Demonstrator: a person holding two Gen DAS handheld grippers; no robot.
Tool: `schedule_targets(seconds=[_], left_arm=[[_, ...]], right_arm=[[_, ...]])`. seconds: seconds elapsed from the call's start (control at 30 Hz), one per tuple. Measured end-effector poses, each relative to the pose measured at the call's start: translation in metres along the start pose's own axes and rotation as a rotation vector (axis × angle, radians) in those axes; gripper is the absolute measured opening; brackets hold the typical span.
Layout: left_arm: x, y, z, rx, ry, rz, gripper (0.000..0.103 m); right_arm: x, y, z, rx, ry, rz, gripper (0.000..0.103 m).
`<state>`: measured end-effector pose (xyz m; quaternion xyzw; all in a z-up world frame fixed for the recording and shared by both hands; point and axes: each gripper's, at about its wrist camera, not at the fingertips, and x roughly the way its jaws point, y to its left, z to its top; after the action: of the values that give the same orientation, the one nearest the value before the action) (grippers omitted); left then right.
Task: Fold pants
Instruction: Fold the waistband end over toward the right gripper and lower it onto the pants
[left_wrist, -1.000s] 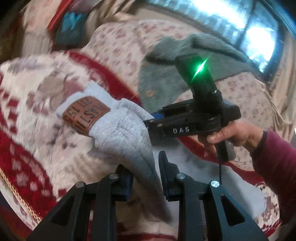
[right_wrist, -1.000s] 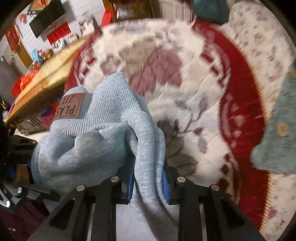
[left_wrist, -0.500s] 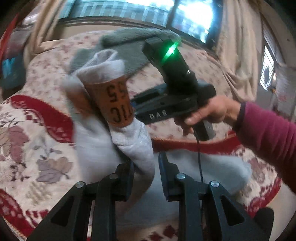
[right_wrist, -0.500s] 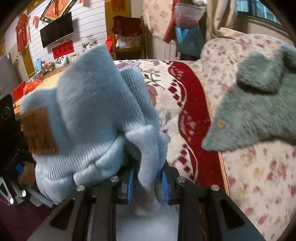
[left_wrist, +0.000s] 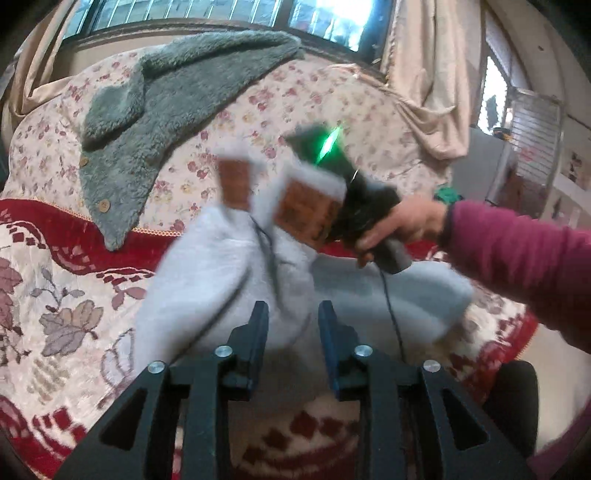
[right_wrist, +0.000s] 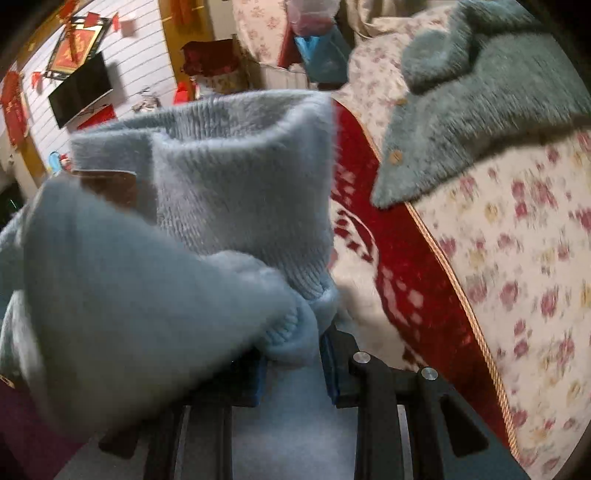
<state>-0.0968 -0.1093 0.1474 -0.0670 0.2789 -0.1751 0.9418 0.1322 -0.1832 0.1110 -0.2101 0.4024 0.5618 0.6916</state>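
Light grey-blue knit pants (left_wrist: 221, 280) hang bunched above the red-patterned blanket (left_wrist: 55, 280). Two brown leather patches (left_wrist: 306, 206) show near their top, blurred. My left gripper (left_wrist: 291, 317) has a fold of the pants between its blue pads; its jaws are opening, and the cloth still fills the gap. My right gripper (right_wrist: 291, 354) is shut on a thick roll of the pants (right_wrist: 184, 258), whose ribbed cuff stands up in front of it. In the left wrist view the right gripper's black body (left_wrist: 365, 206), green light on, is held by a hand (left_wrist: 402, 225) in a maroon sleeve.
A grey fleece jacket (left_wrist: 159, 110) with wooden buttons lies over the floral sofa back (left_wrist: 295, 103), also seen as the fleece jacket (right_wrist: 480, 122). Behind are a window and beige curtains (left_wrist: 424, 74). To the left in the right wrist view hang a TV (right_wrist: 79, 94) and red decorations.
Both grippers have lifted the pants off the blanket toward the sofa back. The left view has swung and rolled from the blanket to the sofa. The patches now sit higher.
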Motion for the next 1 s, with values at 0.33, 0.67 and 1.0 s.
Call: schedule_targets(seconds=[0.33,0.67,1.0], left_arm=[[-0.004,0.070,0.024,-0.185,-0.071,0.142,0.069],[0.071,0.043,-0.005,-0.117,0.122,0.075,0.077],[0.073,0.040,-0.028,-0.059,0.193,-0.016,0.081]], right_arm=[[-0.004,-0.038,-0.069,0.164,0.158,-0.193,0.028],[-0.120,-0.019,-0.038,0.491,-0.196,-0.395,0.036],[0.001,0.038,-0.076,0.483,0.083,-0.444,0.077]])
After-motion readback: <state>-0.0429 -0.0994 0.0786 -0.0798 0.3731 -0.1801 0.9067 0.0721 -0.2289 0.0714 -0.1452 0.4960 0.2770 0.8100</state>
